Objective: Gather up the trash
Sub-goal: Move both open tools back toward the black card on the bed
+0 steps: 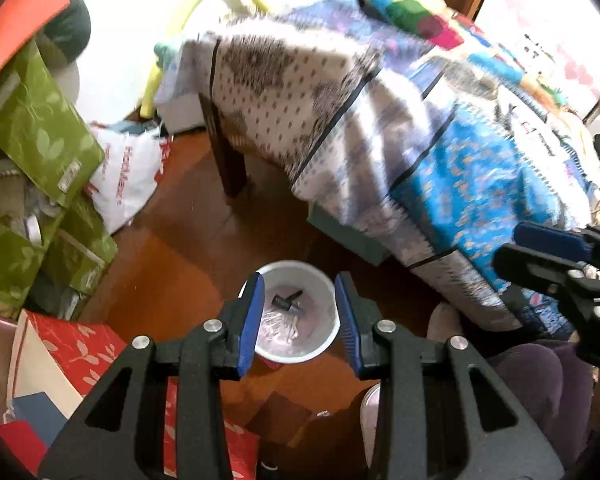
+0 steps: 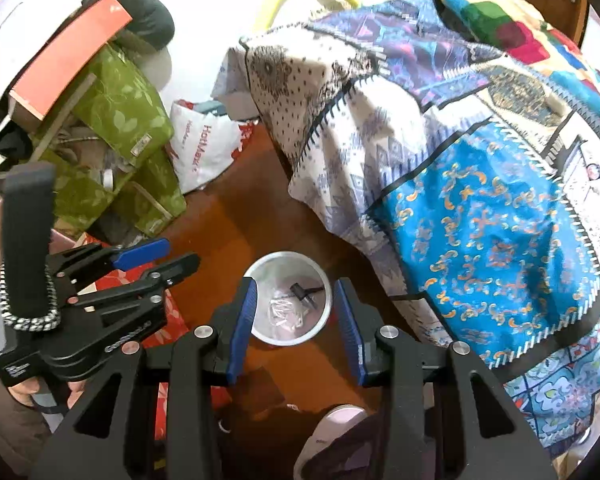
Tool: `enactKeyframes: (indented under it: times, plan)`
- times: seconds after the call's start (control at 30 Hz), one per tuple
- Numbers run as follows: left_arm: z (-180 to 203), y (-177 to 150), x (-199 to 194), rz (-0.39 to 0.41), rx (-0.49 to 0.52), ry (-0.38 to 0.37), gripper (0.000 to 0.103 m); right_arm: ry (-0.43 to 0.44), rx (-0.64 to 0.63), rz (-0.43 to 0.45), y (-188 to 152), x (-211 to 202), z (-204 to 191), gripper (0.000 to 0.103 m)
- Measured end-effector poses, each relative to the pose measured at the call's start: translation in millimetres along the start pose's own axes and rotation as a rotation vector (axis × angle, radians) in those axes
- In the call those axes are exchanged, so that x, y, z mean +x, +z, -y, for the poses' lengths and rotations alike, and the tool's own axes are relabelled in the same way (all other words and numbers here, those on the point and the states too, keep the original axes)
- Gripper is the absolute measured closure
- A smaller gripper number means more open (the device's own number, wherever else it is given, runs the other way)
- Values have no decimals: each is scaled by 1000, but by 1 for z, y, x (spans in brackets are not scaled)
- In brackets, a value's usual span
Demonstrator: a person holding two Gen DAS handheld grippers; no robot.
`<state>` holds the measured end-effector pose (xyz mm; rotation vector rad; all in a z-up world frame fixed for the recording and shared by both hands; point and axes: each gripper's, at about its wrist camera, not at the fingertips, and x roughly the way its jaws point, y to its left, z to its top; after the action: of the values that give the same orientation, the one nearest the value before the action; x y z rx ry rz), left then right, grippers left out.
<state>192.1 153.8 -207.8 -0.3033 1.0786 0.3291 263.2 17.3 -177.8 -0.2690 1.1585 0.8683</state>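
A white trash bin (image 1: 324, 344) stands on the brown wood floor, lined with a clear bag. Inside lie crumpled clear plastic (image 1: 278, 330) and a small dark object (image 1: 286, 300). My left gripper (image 1: 300, 316) hangs open and empty right above the bin. In the right wrist view the bin (image 2: 324, 320) holds the same plastic (image 2: 284, 314) and dark object (image 2: 300, 290). My right gripper (image 2: 294, 320) is open and empty above it. The left gripper (image 2: 160, 260) shows at the left there; the right gripper (image 1: 516, 248) shows at the right edge of the left wrist view.
A bed with a patchwork quilt (image 2: 480, 184) fills the right side, its dark leg (image 1: 228, 160) near the bin. Green leaf-print bags (image 1: 40, 136), a white plastic shopping bag (image 1: 128, 176) and red bags (image 1: 76, 344) crowd the left. A slippered foot (image 2: 332, 432) is below.
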Motion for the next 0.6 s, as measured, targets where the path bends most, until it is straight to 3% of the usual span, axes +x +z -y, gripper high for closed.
enactKeyframes:
  times: [0.3, 0.6]
  plan:
    - [38, 9, -79, 177, 52, -46, 67, -54, -9, 161, -13, -64, 1, 66]
    - [93, 19, -128, 303, 115, -107, 67, -145, 43, 347, -36, -137, 26, 66]
